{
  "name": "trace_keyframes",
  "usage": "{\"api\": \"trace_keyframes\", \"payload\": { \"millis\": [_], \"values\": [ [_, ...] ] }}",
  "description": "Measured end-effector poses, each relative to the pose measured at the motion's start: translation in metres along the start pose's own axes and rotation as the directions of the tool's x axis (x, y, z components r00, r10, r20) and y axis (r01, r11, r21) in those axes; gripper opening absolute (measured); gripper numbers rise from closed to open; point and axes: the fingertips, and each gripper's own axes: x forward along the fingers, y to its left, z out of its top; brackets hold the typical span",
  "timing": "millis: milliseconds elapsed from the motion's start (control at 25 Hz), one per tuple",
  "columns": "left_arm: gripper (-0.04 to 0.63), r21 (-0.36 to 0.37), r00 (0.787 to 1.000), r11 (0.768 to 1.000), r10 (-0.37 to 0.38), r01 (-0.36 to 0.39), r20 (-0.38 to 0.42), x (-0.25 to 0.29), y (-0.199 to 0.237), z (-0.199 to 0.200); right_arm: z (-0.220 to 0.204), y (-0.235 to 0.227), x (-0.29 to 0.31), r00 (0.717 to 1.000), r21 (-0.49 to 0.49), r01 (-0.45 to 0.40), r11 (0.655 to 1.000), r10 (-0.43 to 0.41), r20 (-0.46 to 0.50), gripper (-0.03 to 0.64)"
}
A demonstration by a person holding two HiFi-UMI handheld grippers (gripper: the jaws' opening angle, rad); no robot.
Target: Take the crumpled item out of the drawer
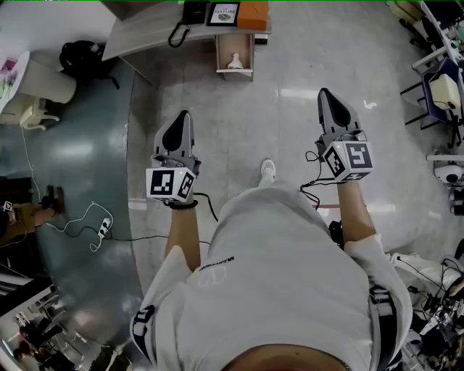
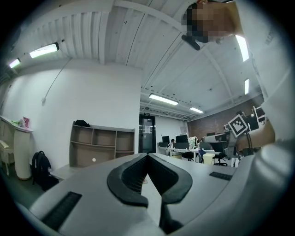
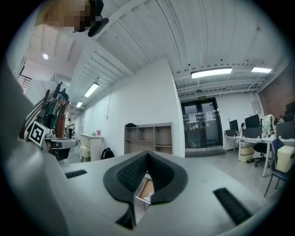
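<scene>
An open wooden drawer (image 1: 234, 71) juts out from under the desk (image 1: 145, 32) at the far end of the floor. A white crumpled item (image 1: 235, 61) lies inside it. My left gripper (image 1: 179, 122) is held in the air well short of the drawer, its jaws shut with nothing between them. My right gripper (image 1: 327, 96) is level with it on the right, also shut and empty. In the right gripper view the drawer (image 3: 145, 188) shows through the gap below the closed tips (image 3: 147, 153). The left gripper view shows closed tips (image 2: 147, 156) and the room behind.
On the desk sit a black telephone (image 1: 190, 14), a framed card (image 1: 223, 13) and an orange box (image 1: 253, 11). A black backpack (image 1: 81, 54) lies at the left. Cables and a power strip (image 1: 101, 228) trail on the floor. Chairs (image 1: 442, 90) stand at the right.
</scene>
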Motion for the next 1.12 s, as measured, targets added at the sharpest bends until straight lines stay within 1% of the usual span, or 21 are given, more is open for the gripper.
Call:
{"api": "trace_keyframes", "payload": {
  "millis": [200, 320, 440, 640, 760, 1000, 1120],
  "values": [
    [-0.002, 0.009, 1.0, 1.0, 0.012, -0.012, 0.0, 0.05, -0.002, 0.0, -0.002, -0.035, 0.033, 1.0, 0.0, -0.016, 1.0, 0.016, -0.006, 0.0],
    [-0.002, 0.007, 1.0, 1.0, 0.023, -0.023, -0.007, 0.076, -0.01, -0.006, -0.006, -0.061, 0.048, 1.0, 0.009, -0.025, 1.0, 0.025, -0.012, 0.0],
    [-0.001, 0.007, 0.999, 0.999, 0.04, -0.039, -0.02, 0.097, -0.008, -0.014, -0.014, -0.077, 0.067, 0.999, 0.017, -0.043, 0.999, 0.043, -0.023, 0.0],
    [-0.002, 0.0, 0.997, 0.997, 0.072, -0.072, -0.036, 0.118, 0.003, -0.017, -0.024, -0.089, 0.1, 0.996, 0.04, -0.065, 0.997, 0.067, -0.051, 0.002],
    [-0.001, 0.001, 0.995, 0.997, 0.083, -0.084, -0.047, 0.121, 0.006, -0.021, -0.027, -0.091, 0.108, 0.995, 0.043, -0.079, 0.996, 0.081, -0.054, 0.001],
    [-0.002, 0.002, 0.995, 0.996, 0.088, -0.088, -0.053, 0.135, 0.017, -0.024, -0.035, -0.099, 0.125, 0.995, 0.041, -0.064, 0.997, 0.067, -0.079, 0.0],
    [-0.002, -0.019, 0.995, 0.996, 0.087, -0.088, -0.052, 0.143, 0.027, -0.034, -0.038, -0.1, 0.132, 0.994, 0.034, -0.058, 0.998, 0.061, -0.088, 0.0]
  ]
}}
